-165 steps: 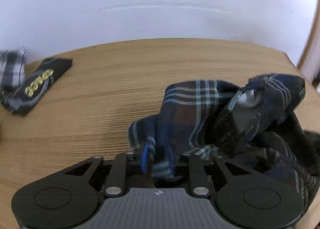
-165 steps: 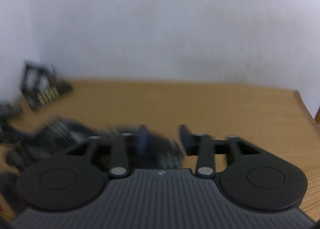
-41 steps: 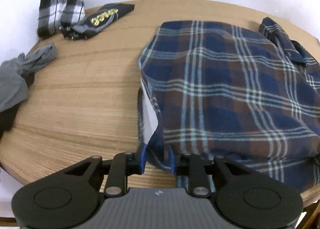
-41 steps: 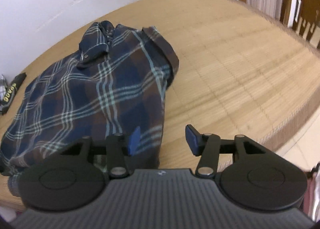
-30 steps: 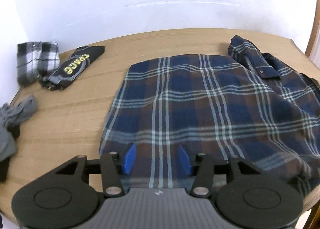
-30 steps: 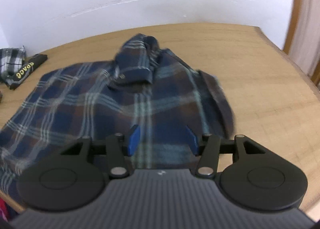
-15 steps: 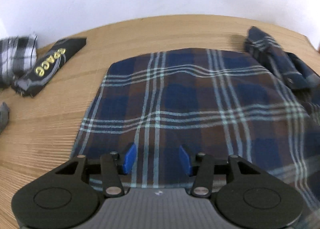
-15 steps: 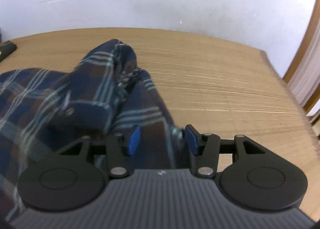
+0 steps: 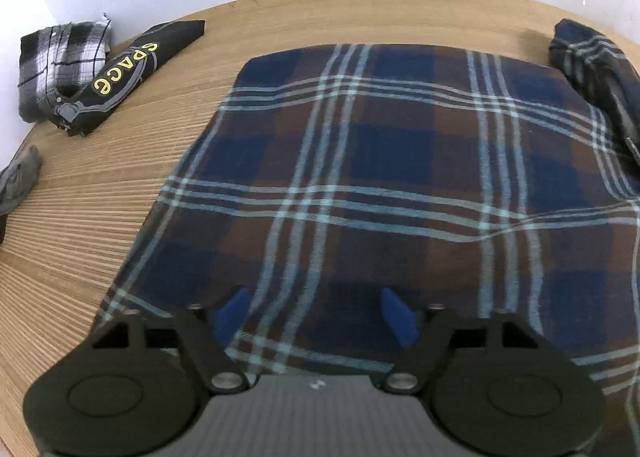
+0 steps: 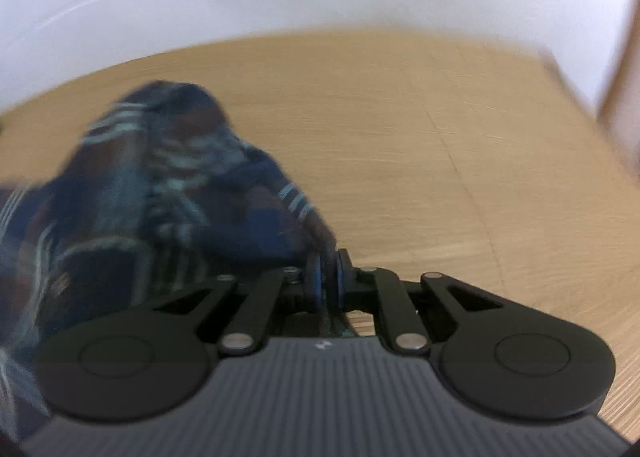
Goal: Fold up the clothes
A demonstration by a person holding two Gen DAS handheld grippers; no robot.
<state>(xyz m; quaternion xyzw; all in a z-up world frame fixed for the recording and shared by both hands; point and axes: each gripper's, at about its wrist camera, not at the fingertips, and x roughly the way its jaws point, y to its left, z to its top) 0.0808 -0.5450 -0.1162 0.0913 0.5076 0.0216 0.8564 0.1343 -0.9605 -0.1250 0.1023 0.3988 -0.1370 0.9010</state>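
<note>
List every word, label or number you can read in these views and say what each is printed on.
"SPACE": yellow letters on the folded black garment at the table's far left, beside the black-and-white checked cloth.
A small pale mark on each claw body is too small to read.
The right wrist view is blurred and shows no text.

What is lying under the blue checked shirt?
The blue checked shirt lies spread on the wooden table, which shows around its left and far edges. Whatever else may be beneath the cloth is covered and cannot be seen.
</note>
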